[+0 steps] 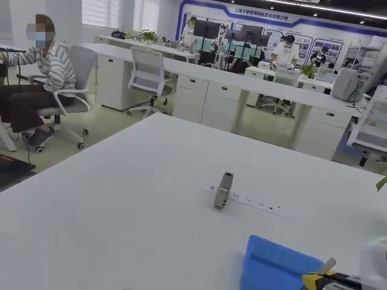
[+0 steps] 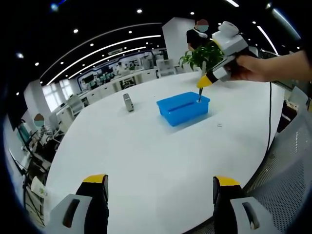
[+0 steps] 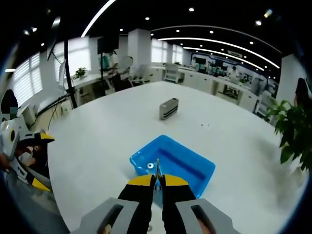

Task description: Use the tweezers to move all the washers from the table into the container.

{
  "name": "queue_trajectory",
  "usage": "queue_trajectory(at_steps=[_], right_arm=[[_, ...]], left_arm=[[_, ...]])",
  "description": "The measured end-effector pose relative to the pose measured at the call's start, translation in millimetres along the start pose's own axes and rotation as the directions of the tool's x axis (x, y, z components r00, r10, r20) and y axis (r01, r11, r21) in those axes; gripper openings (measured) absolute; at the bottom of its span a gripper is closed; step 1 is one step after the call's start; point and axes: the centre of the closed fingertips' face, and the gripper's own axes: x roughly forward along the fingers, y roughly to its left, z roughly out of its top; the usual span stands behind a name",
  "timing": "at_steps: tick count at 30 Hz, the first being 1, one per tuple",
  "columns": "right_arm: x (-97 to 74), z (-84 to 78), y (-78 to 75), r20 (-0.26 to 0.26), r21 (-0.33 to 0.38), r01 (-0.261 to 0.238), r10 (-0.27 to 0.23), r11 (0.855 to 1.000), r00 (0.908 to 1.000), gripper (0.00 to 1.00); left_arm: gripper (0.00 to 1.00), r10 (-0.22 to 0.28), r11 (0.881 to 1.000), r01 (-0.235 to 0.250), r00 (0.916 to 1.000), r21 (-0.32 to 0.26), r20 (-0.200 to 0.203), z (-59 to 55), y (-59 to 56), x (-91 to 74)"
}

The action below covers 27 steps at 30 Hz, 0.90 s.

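Though tiny, washer (image 3: 149, 166) inside blue container (image 3: 187, 165)

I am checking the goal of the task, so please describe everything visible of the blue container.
The blue container is a shallow rectangular tray, seemingly glossy plastic, open on top. It lies flat on the white table. One small washer lies inside near a corner. The tweezers, held by the right gripper, point down into it; contact cannot be told.

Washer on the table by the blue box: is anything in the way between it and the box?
Nothing visible does. The small washer lies on the white table beside the container, with just table surface between them.
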Motion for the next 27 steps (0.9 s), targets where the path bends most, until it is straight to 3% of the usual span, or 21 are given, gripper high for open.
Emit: queue_trajectory(at_steps=[11,27], right_arm=[[9.5,6.3,-10.2,0.009,0.012,0.016,-0.016,1.000,0.9998,0.02],[24.7,-1.2,-31.5,-0.008,0.054,0.037,-0.036,0.998,0.9993,0.02]], left_arm=[[0.90,-0.009,1.000,0.009,0.9999,0.004,-0.012,-2.3,-1.6,1.2],[0.89,-0.019,1.000,0.020,0.9991,0.013,-0.037,-6.2,-3.6,2.0]])
